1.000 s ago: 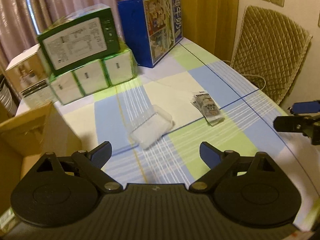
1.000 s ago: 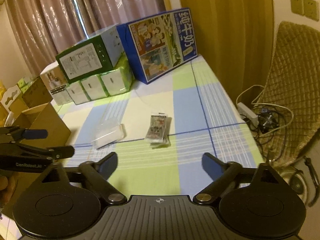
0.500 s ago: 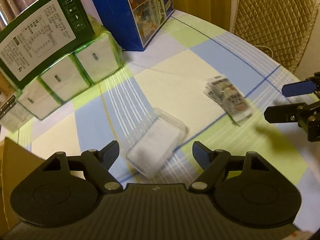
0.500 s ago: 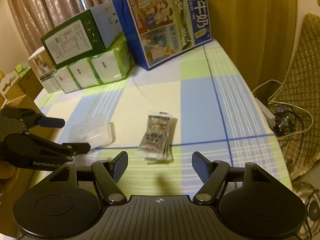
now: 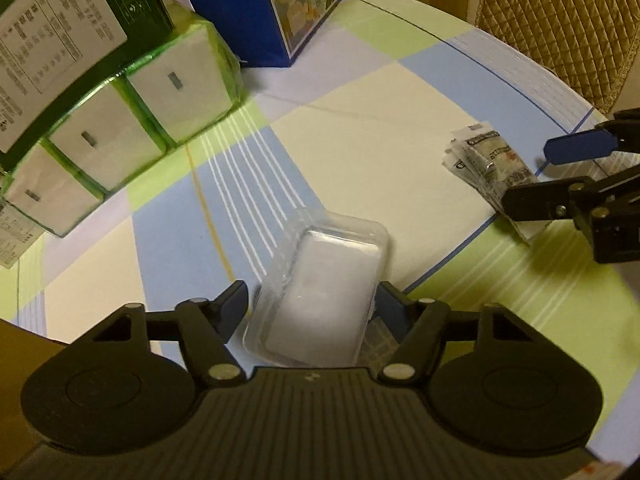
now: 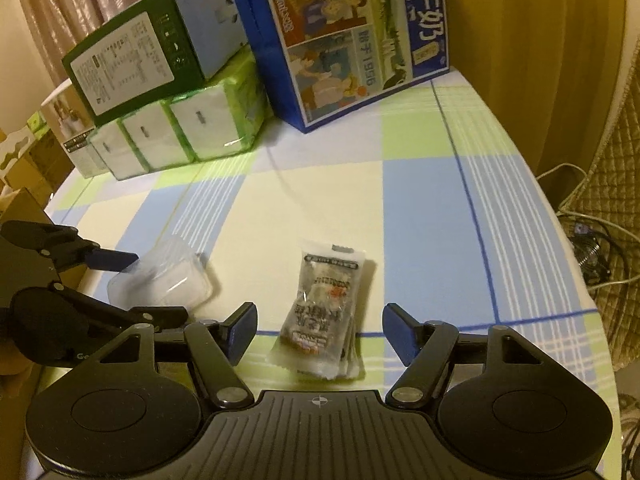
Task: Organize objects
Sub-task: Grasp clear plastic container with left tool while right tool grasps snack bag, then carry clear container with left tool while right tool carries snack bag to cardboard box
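The left claw (image 5: 312, 300) stands apart around a clear, rounded-rectangular plastic container (image 5: 324, 296) low in the frame's centre, its glossy walls between the blue pads, contact unclear. The right claw (image 6: 318, 328) is spread wide around a stack of crinkly transparent sachets (image 6: 324, 312) lying flat on the checked cloth of the table (image 6: 420, 200), lower centre.

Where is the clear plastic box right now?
The clear box lies on the checked tablecloth, between the open fingers of the left gripper; in the right wrist view it sits left of the packets.
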Available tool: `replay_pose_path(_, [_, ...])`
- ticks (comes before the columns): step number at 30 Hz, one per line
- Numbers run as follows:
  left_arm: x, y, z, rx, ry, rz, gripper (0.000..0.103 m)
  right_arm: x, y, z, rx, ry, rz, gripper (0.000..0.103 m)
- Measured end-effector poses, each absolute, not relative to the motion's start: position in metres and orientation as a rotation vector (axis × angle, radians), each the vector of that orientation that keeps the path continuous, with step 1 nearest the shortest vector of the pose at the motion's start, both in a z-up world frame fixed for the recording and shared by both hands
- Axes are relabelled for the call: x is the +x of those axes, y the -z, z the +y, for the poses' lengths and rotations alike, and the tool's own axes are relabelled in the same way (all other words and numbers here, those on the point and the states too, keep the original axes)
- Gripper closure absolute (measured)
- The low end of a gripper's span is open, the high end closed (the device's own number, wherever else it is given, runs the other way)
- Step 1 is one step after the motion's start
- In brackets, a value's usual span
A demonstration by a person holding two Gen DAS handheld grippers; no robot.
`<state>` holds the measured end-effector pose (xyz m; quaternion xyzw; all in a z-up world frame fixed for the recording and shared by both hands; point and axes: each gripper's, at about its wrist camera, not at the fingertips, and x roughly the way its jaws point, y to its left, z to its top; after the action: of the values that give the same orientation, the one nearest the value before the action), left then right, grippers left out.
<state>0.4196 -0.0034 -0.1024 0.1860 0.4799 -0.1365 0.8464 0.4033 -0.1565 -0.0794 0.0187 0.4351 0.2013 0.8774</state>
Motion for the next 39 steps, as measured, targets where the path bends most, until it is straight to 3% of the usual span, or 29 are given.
replay_pose_path(3, [0.421, 0.101, -0.003, 0.359, 0.301, 1.027, 0.047, 0.409, 0.083, -0.151, 0.022, -0.424, 0.907, 0.037])
replay_pose_path(13, [0.417, 0.099, -0.009, 0.296, 0.283, 1.040, 0.048, 0.415, 0.095, -0.137, -0.042, -0.410, 0.903, 0.056])
replay_pose_path(17, [0.414, 0.102, -0.009, 0.261, 0.253, 1.034, 0.050, 0.410, 0.096, -0.133, -0.101, -0.385, 0.891, 0.068])
replay_pose_path(28, [0.363, 0.101, -0.015, 0.203, 0.232, 1.047, 0.051, 0.363, 0.093, -0.157, -0.020, -0.327, 0.927, 0.069])
replay_pose_path(39, [0.269, 0.067, -0.022, 0.139, 0.240, 0.998, 0.051, 0.275, 0.063, -0.169, 0.065, -0.343, 0.953, 0.070])
